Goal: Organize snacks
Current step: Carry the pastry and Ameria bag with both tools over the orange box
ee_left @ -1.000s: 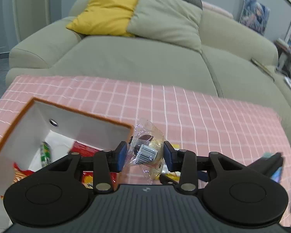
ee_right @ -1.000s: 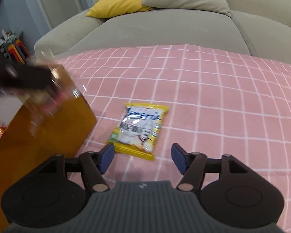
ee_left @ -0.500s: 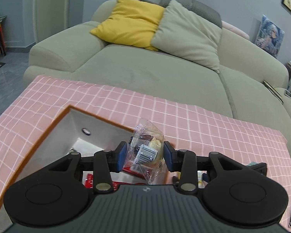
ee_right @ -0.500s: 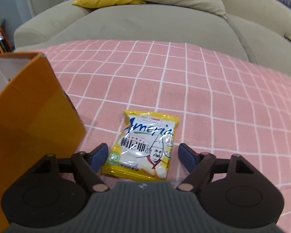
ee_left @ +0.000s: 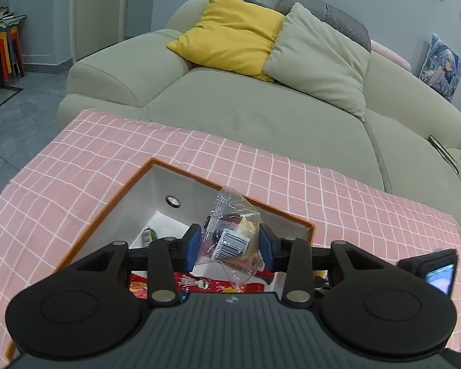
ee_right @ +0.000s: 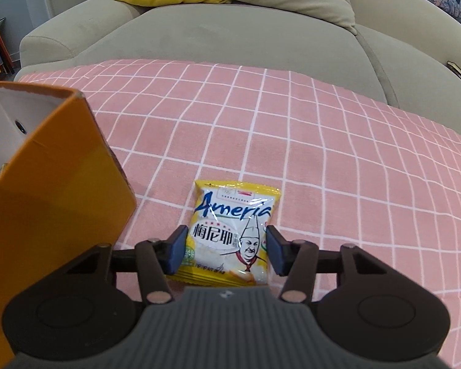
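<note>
Your left gripper (ee_left: 229,247) clamps clear-wrapped snack (ee_left: 235,236) over orange box (ee_left: 156,198) for drop. Right gripper (ee_right: 226,250), box at 9 o'clock, jaws closing round yellow packet (ee_right: 235,215), edges not yet pinched.

A clear-wrapped snack (ee_left: 230,240) hangs above the open orange box (ee_left: 279,213). A yellow packet (ee_right: 233,230) lies flat beside the box.

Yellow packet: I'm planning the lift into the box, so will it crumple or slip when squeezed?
The yellow packet looks puffed, so it probably gives rather than crushes. Its glossy film may slip. Lying flat, it seems light and unlikely to roll.
</note>
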`<state>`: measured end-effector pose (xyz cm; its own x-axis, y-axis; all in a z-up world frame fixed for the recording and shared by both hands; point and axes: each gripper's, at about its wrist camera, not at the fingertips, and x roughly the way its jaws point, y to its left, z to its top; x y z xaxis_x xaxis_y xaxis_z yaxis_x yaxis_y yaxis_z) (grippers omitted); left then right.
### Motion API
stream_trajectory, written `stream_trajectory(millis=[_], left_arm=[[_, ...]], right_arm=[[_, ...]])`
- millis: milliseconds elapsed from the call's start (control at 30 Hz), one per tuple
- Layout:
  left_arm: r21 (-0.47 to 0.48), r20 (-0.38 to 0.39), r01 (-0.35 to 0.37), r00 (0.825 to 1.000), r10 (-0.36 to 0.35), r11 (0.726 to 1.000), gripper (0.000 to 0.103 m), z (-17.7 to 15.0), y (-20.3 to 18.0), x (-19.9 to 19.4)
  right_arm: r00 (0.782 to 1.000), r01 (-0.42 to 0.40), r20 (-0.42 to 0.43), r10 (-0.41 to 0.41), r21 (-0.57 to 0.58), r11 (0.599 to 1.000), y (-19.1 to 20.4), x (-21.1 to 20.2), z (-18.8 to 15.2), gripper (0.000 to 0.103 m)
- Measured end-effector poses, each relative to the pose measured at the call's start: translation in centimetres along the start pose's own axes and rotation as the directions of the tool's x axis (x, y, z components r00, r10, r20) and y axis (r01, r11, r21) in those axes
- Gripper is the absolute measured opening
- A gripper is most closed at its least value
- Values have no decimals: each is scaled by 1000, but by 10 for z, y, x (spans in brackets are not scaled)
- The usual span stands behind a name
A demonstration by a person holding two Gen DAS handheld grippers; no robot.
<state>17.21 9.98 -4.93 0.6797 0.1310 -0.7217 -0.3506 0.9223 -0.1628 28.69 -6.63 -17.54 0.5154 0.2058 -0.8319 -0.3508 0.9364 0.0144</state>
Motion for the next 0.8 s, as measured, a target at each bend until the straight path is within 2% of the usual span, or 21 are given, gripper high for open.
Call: stream_trajectory(millis=[167, 333, 533, 600, 700, 800], left_arm=[[6, 7, 4, 1000, -4, 1000, 45, -3, 10, -14], [39, 18, 23, 1000, -24, 999, 45, -2, 17, -28], [112, 40, 34, 998, -39, 993, 45, 8, 22, -40], [141, 42, 45, 998, -52, 989, 45, 14, 24, -42], [189, 36, 24, 999, -31, 982, 45, 22, 26, -40], [207, -6, 40, 999, -39, 977, 45, 27, 32, -28]], right_arm=[[999, 4, 39, -4, -8, 1000, -1, -33, 5, 52], [994, -28, 109, 31, -29, 999, 1, -79, 13, 52], [973, -118, 189, 133, -91, 989, 18, -125, 32, 52], [963, -162, 195, 187, -136, 977, 30, -134, 39, 52], [950, -210, 180, 257, -245, 946, 56, -142, 44, 52], [944, -243, 131, 303, -345, 906, 84, -140, 50, 51]])
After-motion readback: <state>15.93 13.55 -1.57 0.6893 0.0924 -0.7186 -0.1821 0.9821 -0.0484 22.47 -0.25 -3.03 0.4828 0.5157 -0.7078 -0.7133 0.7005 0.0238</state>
